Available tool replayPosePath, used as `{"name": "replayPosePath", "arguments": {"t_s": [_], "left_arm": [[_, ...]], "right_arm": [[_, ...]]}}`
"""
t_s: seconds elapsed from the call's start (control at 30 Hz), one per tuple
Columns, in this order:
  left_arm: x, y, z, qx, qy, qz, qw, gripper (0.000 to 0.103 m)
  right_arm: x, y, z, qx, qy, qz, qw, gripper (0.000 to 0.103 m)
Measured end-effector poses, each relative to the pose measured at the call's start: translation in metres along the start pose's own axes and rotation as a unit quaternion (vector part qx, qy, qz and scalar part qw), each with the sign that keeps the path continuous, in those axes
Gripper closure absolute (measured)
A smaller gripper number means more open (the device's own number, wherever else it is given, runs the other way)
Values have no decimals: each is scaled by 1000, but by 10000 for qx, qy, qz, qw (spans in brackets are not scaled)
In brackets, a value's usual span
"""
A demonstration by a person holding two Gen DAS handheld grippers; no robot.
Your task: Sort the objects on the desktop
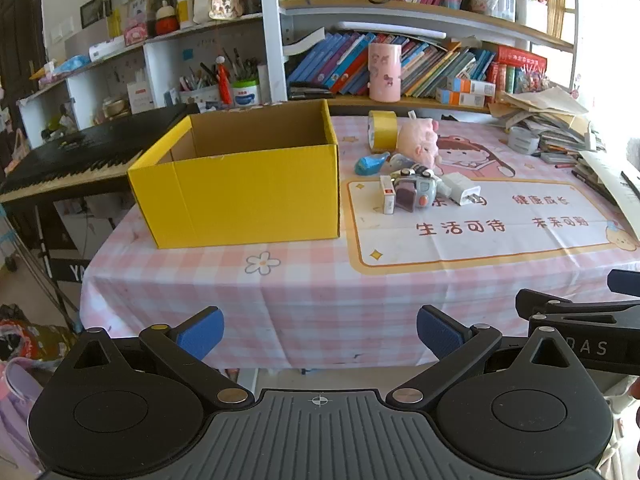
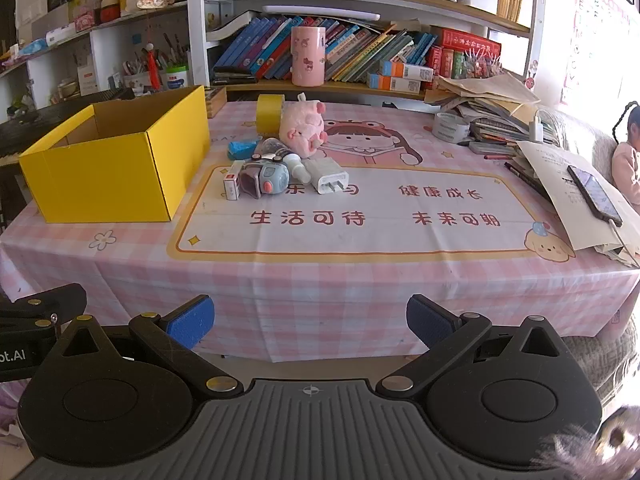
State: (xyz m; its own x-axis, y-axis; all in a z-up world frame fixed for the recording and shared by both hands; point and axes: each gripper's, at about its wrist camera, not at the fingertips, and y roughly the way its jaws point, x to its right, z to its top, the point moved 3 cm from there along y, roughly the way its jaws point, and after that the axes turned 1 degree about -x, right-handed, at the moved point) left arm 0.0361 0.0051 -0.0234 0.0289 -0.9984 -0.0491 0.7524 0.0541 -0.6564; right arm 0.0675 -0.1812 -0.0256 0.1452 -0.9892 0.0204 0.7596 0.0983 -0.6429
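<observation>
A yellow cardboard box [image 1: 240,188] [image 2: 108,168] stands open on the left of the pink checked tablecloth. To its right lies a cluster: a yellow tape roll [image 1: 382,130] [image 2: 270,114], a pink plush pig [image 1: 418,140] [image 2: 302,128], a blue toy [image 1: 370,164] [image 2: 240,149], a grey toy camera [image 1: 414,192] [image 2: 264,180], a small white box [image 1: 387,194] [image 2: 231,186] and a white charger plug [image 1: 460,192] [image 2: 326,178]. My left gripper [image 1: 320,332] and right gripper [image 2: 310,322] hang open before the table's near edge, nothing between their fingers.
A black keyboard [image 1: 68,156] stands left of the table. Bookshelves [image 1: 400,68] line the back. Stacked papers and a tape roll [image 2: 450,126] crowd the right side, with a phone [image 2: 594,194] on paper. A person [image 2: 628,160] sits at far right.
</observation>
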Motion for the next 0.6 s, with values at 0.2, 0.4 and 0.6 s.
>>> {"name": "replayPosePath", "arguments": {"t_s": [0.2,0.4,0.6], "left_arm": [[-1,0,0,-8,3,7,10000,0],[-1,2,0,-58,35,-4,10000,0],[-1,6,-2,-172,45,7,9998,0]], "right_arm": [[-5,10,-6,15,-1,2,10000,0],[-7,11,-6,-16,12,12,10000,0],[-10,8,-6,-39,-5,88,10000,0]]}}
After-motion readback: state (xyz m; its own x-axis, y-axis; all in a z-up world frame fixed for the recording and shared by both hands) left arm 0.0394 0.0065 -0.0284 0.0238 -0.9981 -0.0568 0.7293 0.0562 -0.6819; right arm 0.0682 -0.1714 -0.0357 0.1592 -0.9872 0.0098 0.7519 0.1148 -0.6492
